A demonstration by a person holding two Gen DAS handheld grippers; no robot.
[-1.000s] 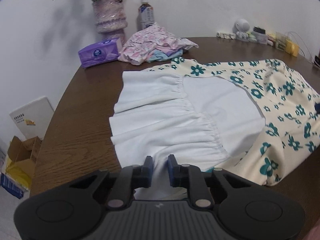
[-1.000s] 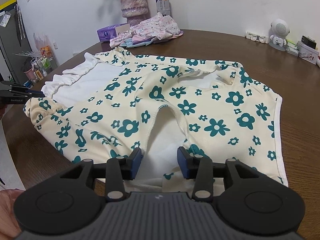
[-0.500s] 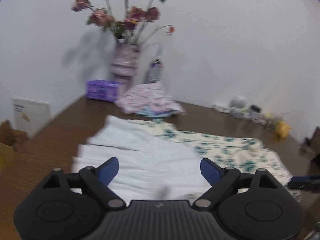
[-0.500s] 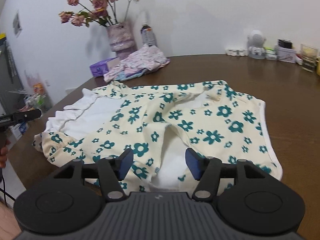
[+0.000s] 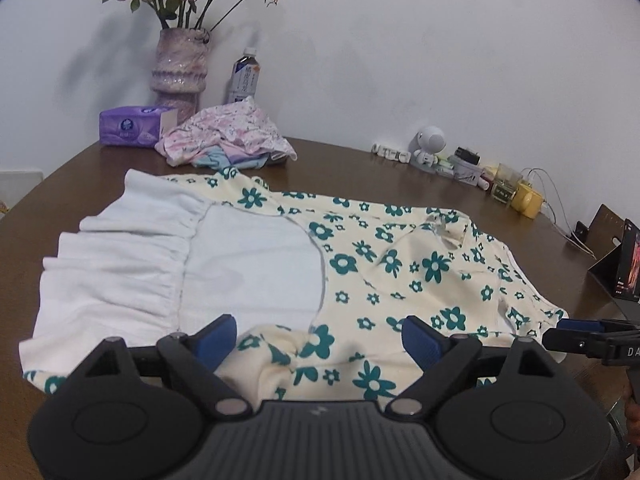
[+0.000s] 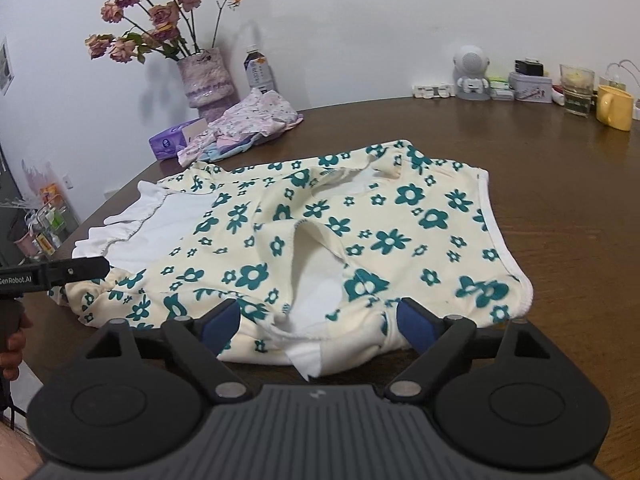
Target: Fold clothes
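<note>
1. White wall (image 5: 400, 60) behind a brown table (image 6: 560, 200); a vase (image 5: 180, 64), bottle (image 5: 244, 78), tissue pack (image 5: 132, 126) and clothes pile (image 5: 228, 136) stand at its far edge.
2. Floral dress (image 6: 360, 236) lies flat mid-table, white skirt (image 5: 160, 256) on one side.
3. Left gripper (image 5: 318, 338) is spread wide above the dress's near edge, pinching nothing.
4. Right gripper (image 6: 318, 322) is opening, jaws astride the near hem, pads off the cloth.

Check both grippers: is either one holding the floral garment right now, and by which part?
Nothing is held. The left gripper is open; the right gripper's jaws are opening. The floral garment lies flat on the table.
</note>
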